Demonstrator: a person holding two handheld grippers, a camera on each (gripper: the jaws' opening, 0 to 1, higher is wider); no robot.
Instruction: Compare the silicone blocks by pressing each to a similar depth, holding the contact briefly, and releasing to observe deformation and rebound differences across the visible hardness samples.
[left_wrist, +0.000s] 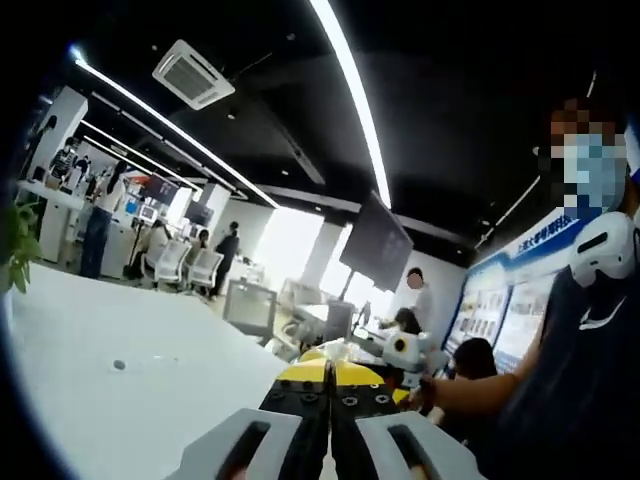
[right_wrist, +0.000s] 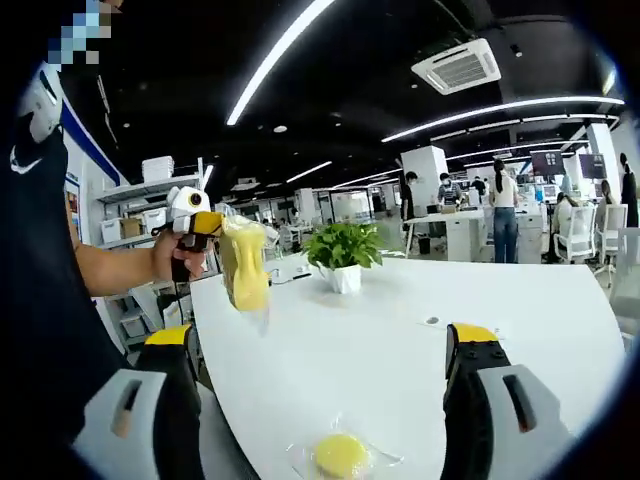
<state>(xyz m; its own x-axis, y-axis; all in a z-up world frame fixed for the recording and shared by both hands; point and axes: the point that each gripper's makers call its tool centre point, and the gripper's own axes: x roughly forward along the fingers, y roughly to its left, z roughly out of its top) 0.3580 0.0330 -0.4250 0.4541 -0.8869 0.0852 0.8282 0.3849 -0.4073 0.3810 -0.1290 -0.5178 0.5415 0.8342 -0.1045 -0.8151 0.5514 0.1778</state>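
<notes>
A yellow silicone block in a clear bag (right_wrist: 244, 268) hangs in the air over the table's left end, pinched at its top by my left gripper (right_wrist: 222, 228), which a hand holds up. In the left gripper view that gripper (left_wrist: 330, 374) has its yellow-tipped jaws pressed together, with a bit of clear plastic past the tips. My right gripper (right_wrist: 320, 345) stands wide open above the white table (right_wrist: 420, 340). A second, round yellow block in a clear bag (right_wrist: 341, 455) lies on the table just below and between its jaws. The right gripper's white body (left_wrist: 405, 350) also shows, held by a hand.
A potted green plant (right_wrist: 343, 255) stands at the table's far side, beside a small dark spot (right_wrist: 432, 321) on the top. The person (left_wrist: 580, 380) stands close between the two grippers. Desks, chairs and people fill the office behind.
</notes>
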